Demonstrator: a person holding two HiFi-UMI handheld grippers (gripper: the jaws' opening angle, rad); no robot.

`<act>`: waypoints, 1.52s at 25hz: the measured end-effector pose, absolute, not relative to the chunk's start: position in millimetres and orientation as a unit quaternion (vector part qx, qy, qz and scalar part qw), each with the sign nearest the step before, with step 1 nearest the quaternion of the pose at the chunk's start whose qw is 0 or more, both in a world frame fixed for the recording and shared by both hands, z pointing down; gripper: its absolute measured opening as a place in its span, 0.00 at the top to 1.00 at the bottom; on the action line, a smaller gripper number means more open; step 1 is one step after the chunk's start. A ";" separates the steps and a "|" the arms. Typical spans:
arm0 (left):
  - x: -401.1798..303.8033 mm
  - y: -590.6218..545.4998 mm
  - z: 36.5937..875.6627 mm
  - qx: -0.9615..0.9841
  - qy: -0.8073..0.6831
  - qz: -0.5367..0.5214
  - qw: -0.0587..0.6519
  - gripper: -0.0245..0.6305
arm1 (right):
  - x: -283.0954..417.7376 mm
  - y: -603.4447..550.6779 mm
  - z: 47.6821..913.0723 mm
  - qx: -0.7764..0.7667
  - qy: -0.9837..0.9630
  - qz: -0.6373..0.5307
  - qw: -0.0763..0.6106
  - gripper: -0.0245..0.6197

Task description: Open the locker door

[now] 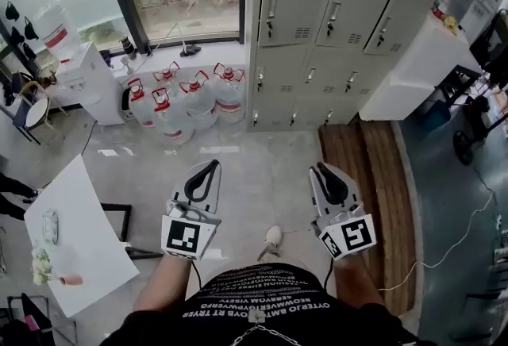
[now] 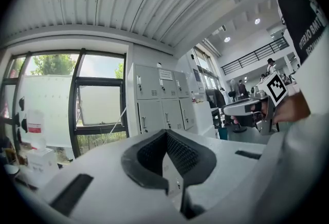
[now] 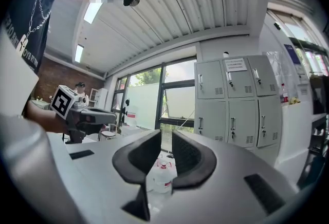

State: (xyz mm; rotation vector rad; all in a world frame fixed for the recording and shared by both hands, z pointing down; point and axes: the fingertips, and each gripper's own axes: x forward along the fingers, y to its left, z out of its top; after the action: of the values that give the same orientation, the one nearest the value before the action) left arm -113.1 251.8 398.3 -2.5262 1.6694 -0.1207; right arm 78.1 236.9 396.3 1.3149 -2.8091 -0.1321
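A bank of grey lockers with small upright handles stands across the room, all doors closed; it also shows in the left gripper view and the right gripper view. Both grippers hang close to the person's body, well short of the lockers. My left gripper has its black pads meeting at the tips, with nothing between them. My right gripper shows a narrow gap between its pads, through which only the floor and bottles show; it holds nothing.
Several large water bottles stand on the floor left of the lockers, under a window. A white counter juts out at the lockers' right end. A wooden platform lies before it. A white board sits at the lower left.
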 end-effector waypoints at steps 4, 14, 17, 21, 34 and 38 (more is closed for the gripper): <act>-98.3 218.4 396.6 -0.827 0.558 -0.040 0.057 0.97 | 87.0 204.3 400.9 0.405 -0.914 -0.030 0.015 0.82; -50.5 151.7 402.6 -0.811 0.585 -0.020 0.017 0.97 | 115.5 135.7 404.4 0.356 -0.934 -0.017 0.027 0.77; -36.6 138.8 401.7 -0.806 0.591 -0.028 0.024 0.97 | 124.8 117.2 403.2 0.340 -0.940 -0.016 0.024 0.77; -27.6 133.0 403.4 -0.799 0.599 -0.048 0.032 0.97 | 133.4 98.7 403.7 0.325 -0.945 -0.010 0.015 0.77; -10.7 127.4 407.5 -0.794 0.603 -0.071 0.024 0.97 | 159.0 79.4 411.5 0.334 -0.943 0.010 0.009 0.77; -2.7 109.5 404.9 -0.804 0.589 -0.072 0.028 0.97 | 169.9 67.8 411.8 0.355 -0.935 0.010 0.014 0.77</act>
State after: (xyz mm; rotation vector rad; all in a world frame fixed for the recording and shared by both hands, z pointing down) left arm -2.7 109.5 404.9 -2.4819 1.8196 -0.2235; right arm 169.9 67.8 411.8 1.1059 -2.9103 0.0321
